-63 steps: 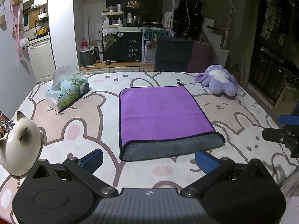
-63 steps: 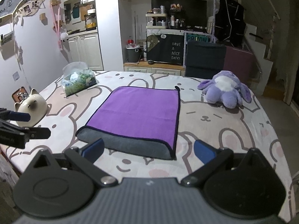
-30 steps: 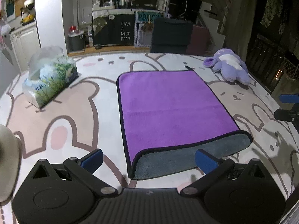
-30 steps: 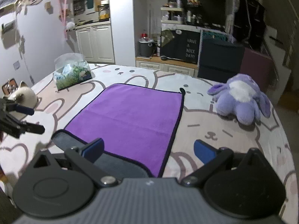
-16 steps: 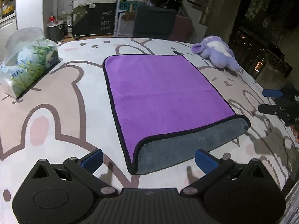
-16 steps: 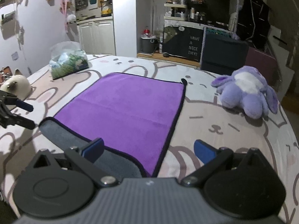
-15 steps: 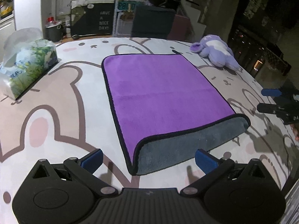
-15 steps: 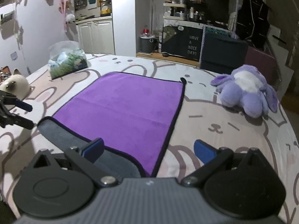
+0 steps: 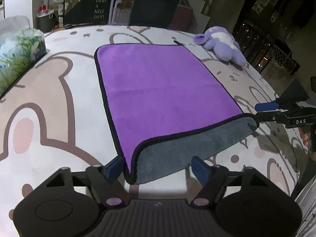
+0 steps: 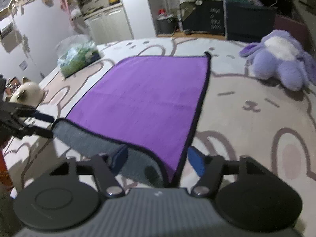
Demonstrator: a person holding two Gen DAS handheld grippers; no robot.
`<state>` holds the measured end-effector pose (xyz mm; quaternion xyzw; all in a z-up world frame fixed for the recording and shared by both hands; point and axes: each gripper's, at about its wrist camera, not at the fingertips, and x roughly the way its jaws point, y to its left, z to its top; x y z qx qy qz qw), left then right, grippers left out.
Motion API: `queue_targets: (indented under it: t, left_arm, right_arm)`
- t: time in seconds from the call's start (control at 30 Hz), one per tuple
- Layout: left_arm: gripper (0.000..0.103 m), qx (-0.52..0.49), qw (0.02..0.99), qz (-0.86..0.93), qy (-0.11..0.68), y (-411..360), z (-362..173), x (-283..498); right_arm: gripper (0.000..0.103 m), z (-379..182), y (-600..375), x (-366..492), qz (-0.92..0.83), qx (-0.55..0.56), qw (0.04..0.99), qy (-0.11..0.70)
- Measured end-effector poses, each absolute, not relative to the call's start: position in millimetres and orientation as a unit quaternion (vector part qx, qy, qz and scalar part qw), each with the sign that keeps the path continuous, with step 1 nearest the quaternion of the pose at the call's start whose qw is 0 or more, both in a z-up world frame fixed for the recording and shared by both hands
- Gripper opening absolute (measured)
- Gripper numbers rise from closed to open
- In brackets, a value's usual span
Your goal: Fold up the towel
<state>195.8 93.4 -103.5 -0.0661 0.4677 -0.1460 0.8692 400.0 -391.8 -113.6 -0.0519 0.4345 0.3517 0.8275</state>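
A purple towel (image 9: 158,86) with a black hem and grey underside lies folded once on the bunny-print table; its grey lower layer sticks out along the near edge. My left gripper (image 9: 158,167) is open, its fingers on either side of the towel's near left corner. My right gripper (image 10: 157,158) is open, its fingers astride the near right corner of the towel (image 10: 146,98). Each gripper shows in the other's view, the right gripper (image 9: 264,111) and the left gripper (image 10: 42,123), at opposite near corners.
A tissue pack (image 9: 17,51) lies at the far left. A purple plush toy (image 9: 221,47) lies at the far right. A cat-shaped ceramic piece (image 10: 26,93) sits by the left edge. A dark chair (image 9: 152,9) stands behind the table.
Both grippers have moved forward and down to the towel's near corners, and their jaws have narrowed around the corners. The towel has not moved.
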Motion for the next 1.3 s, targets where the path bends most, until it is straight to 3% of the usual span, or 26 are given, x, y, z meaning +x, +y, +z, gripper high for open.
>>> queue_targets:
  t: [0.07, 0.43, 0.5, 0.63, 0.8, 1.0, 1.07, 1.3]
  left_arm:
    - [0.070, -0.068, 0.868, -0.143, 0.470, 95, -105, 197]
    - [0.054, -0.091, 0.870, -0.128, 0.468, 108, -108, 205]
    - [0.050, -0.095, 0.869, -0.129, 0.469, 109, -109, 205]
    - [0.043, -0.094, 0.866, -0.135, 0.472, 108, -110, 204]
    - [0.034, -0.081, 0.860, -0.138, 0.485, 104, -113, 205]
    - [0.020, -0.073, 0.857, -0.133, 0.493, 104, -115, 205]
    - [0.007, -0.070, 0.857, -0.133, 0.494, 103, -114, 205]
    - [0.005, -0.060, 0.864, -0.127, 0.483, 100, -106, 204]
  right_arm:
    - [0.061, -118, -387, 401, 0.356, -0.062, 0.820, 0.444]
    - [0.044, -141, -383, 409, 0.341, -0.071, 0.797, 0.494]
    - [0.042, -142, -383, 409, 0.342, -0.076, 0.797, 0.493]
    - [0.028, -139, -383, 407, 0.348, -0.075, 0.793, 0.495]
    - [0.022, -138, -380, 403, 0.354, -0.089, 0.789, 0.494]
    - [0.011, -135, -379, 401, 0.356, -0.099, 0.791, 0.488]
    - [0.009, -133, -379, 401, 0.356, -0.099, 0.793, 0.484]
    - [0.006, -127, -379, 400, 0.355, -0.099, 0.802, 0.470]
